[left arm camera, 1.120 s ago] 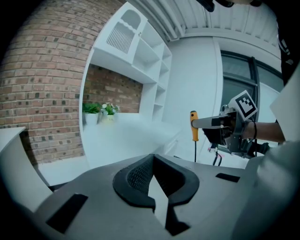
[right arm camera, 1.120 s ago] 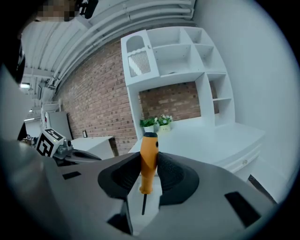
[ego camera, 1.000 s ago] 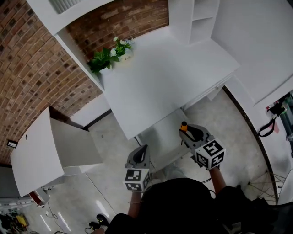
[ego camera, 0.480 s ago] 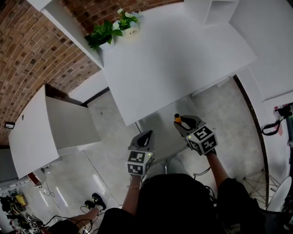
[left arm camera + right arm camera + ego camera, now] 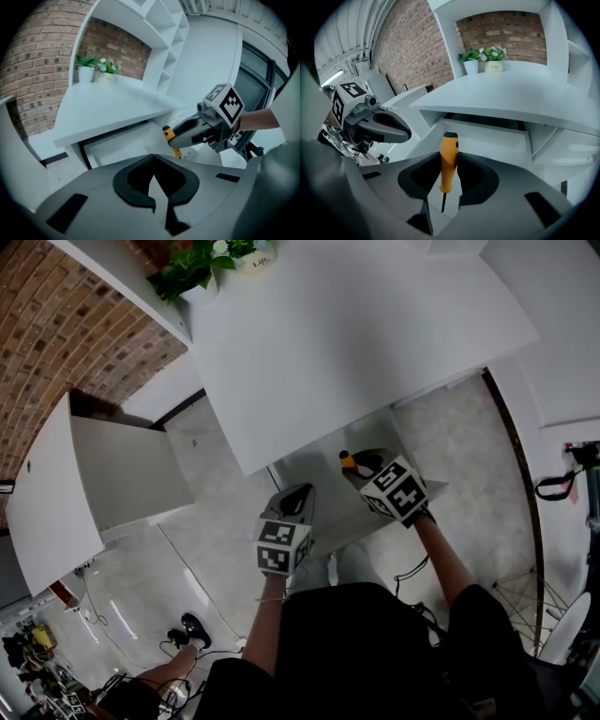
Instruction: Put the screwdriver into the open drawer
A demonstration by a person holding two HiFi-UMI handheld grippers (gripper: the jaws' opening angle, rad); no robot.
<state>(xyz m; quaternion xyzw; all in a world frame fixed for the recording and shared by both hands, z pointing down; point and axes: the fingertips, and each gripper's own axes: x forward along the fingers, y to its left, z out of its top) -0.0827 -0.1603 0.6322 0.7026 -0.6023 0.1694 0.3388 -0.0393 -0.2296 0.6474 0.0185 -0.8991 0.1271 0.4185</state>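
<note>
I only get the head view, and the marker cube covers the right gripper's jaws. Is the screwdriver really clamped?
Observer: Yes. In the right gripper view, the right gripper has both pads pressed on the orange handle of the screwdriver.
Operator: Which way does it point?
Observer: The handle end points forward toward the open drawer, and the shaft points back toward the camera.
Operator: And the left gripper?
Observer: The left gripper is shut with nothing between its jaws.
</note>
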